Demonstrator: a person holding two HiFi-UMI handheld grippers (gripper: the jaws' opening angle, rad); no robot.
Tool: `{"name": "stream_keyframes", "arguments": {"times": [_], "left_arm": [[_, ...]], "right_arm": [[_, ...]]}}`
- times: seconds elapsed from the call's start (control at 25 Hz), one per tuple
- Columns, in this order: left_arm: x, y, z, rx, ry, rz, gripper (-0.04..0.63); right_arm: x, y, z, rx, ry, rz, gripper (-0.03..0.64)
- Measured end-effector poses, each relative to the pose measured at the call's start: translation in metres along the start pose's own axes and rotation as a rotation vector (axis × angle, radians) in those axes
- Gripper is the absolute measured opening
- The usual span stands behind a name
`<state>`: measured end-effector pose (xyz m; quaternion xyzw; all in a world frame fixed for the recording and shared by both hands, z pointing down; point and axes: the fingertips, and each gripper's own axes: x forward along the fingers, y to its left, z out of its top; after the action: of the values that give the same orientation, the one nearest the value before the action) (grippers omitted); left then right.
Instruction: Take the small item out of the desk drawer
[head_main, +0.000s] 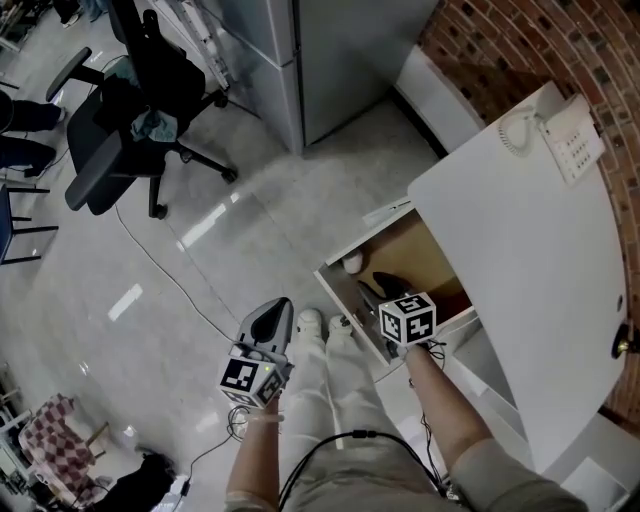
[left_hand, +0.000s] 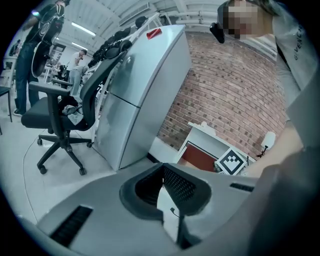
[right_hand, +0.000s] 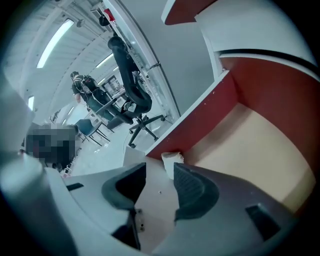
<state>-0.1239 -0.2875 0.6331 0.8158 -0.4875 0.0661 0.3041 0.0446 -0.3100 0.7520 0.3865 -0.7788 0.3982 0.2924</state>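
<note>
The desk drawer (head_main: 405, 250) stands pulled open under the white desk top (head_main: 520, 250). A small white item (head_main: 352, 263) lies in its far left corner. My right gripper (head_main: 385, 290) points down into the drawer, its marker cube above the front rim. In the right gripper view the jaws (right_hand: 160, 172) are open and empty, and the white item (right_hand: 169, 159) sits just beyond the fingertips against the red drawer wall (right_hand: 200, 115). My left gripper (head_main: 275, 318) hangs over the floor left of the drawer. Its fingertips (left_hand: 163, 172) meet with nothing between them.
A black office chair (head_main: 130, 120) and a tall grey cabinet (head_main: 330, 50) stand on the glossy floor beyond. A thin cable (head_main: 160, 265) runs across the floor. A white phone (head_main: 570, 140) rests on the desk top by the brick wall. The person's white shoes (head_main: 310, 322) are beside the drawer.
</note>
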Motion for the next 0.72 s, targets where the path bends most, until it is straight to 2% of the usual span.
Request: {"name": "stream_keyframes", "arguments": {"times": [0.24, 0.72], "left_arm": [[0.021, 0.014, -0.003, 0.013, 0.022, -0.028, 0.005], [0.046, 0.039, -0.013, -0.016, 0.035, -0.047, 0.005]], "right_arm": [[0.025, -0.01, -0.002, 0.027, 0.017, -0.029, 0.193], [0.063, -0.027, -0.007, 0.027, 0.064, -0.045, 0.227]]}}
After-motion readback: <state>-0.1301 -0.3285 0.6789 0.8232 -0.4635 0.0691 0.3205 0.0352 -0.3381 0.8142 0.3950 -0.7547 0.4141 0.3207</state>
